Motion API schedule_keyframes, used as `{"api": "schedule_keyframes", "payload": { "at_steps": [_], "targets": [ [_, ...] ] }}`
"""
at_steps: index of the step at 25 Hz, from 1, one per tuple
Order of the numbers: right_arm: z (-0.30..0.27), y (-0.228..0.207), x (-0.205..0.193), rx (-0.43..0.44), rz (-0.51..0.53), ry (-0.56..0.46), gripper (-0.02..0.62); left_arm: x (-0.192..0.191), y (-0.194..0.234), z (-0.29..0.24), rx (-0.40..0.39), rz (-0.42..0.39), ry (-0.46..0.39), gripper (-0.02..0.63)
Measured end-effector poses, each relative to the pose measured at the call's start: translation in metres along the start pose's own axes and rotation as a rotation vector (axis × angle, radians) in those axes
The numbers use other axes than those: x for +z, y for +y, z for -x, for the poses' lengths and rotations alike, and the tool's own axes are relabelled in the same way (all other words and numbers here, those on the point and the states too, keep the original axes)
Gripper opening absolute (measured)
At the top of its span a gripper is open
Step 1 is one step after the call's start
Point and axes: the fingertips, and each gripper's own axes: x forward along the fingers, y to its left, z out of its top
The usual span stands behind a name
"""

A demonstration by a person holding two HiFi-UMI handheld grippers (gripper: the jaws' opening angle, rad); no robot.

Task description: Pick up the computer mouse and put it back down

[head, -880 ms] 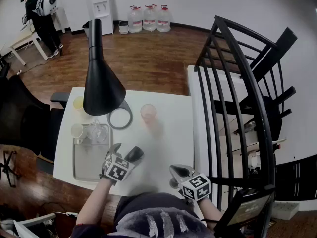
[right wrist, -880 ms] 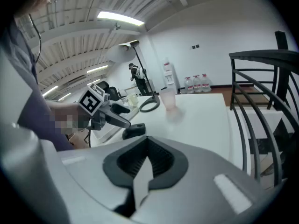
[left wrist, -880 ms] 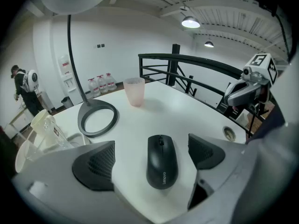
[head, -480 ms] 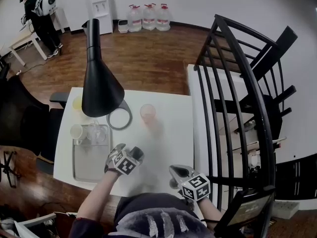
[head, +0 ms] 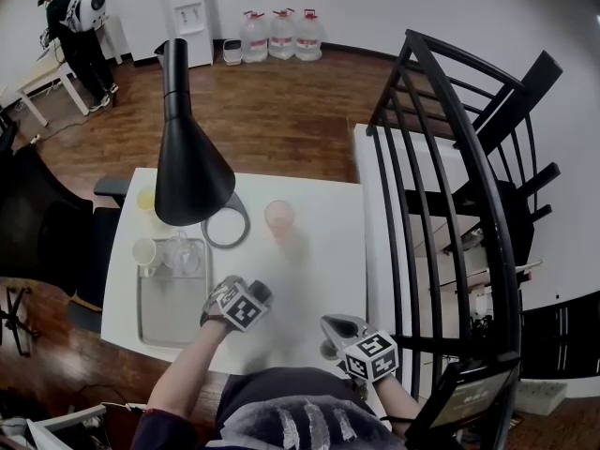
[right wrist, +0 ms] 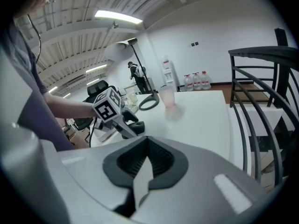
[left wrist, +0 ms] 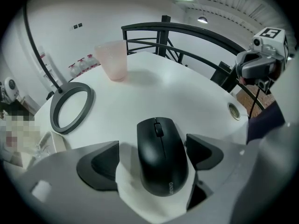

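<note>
On the white table point(left wrist: 187, 97), a black computer mouse point(left wrist: 161, 164) lies between the wide-apart jaws of the left gripper point(left wrist: 153, 152); one pad looks barely clear of it. The right gripper point(right wrist: 142, 167) hovers nearby, jaws pressed together.

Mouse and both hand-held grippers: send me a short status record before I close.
mouse: black, lying flat on the white table
left hand-held gripper: jaws open, one on each side of the mouse, not pressing on it
right hand-held gripper: jaws shut, nothing between them
nearby: pink cup and grey ring, farther back on the table
</note>
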Motion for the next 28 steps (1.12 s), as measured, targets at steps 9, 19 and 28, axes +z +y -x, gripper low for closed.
{"api": "schedule_keyframes", "payload": {
  "at_steps": [9,19,28],
  "targets": [
    [-0.002,0.002,0.000,0.007,-0.001,0.003,0.003,0.002,0.001,0.001,-0.013,-0.010,0.007,0.459],
    [0.003,0.001,-0.002,-0.002,-0.003,-0.002,0.003,0.003,-0.002,0.006,-0.006,-0.037,-0.019,0.308],
    [0.009,-0.001,-0.002,-0.015,-0.004,-0.005,0.003,0.006,-0.004,0.015,-0.035,0.018,-0.057,0.301]
  ]
}}
